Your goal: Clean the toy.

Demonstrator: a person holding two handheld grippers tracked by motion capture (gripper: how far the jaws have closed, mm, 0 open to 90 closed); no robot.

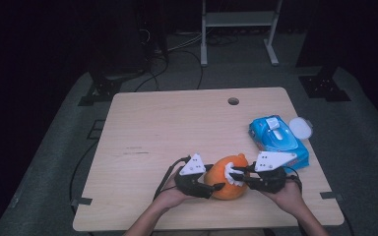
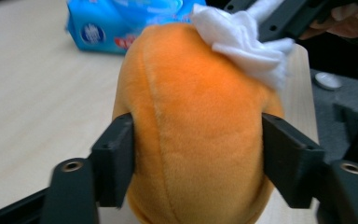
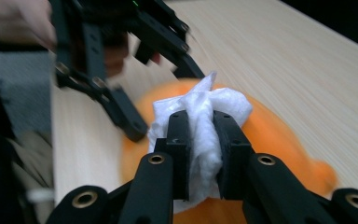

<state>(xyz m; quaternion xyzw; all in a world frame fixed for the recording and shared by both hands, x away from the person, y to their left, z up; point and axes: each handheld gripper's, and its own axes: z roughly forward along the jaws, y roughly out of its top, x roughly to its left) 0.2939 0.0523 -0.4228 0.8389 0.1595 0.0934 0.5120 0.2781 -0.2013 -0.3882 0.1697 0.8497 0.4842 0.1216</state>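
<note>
An orange plush toy (image 1: 229,189) rests on the wooden table (image 1: 167,128) near its front edge. My left gripper (image 1: 215,183) comes at it from the left and is shut on it: in the left gripper view both black pads (image 2: 116,158) press into the toy's sides (image 2: 200,121). My right gripper (image 1: 240,176) reaches in from the right, shut on a crumpled white wipe (image 3: 200,105) that lies against the top of the toy (image 3: 270,135). The wipe (image 2: 247,42) sits on the toy's far upper end. The left gripper (image 3: 163,98) straddles the toy beyond.
A blue pack of wet wipes (image 1: 278,140) lies on the table's right side, its white lid (image 1: 300,127) flipped out past the edge. A round cable hole (image 1: 233,101) sits near the far edge. A white metal stand (image 1: 238,19) is on the floor behind.
</note>
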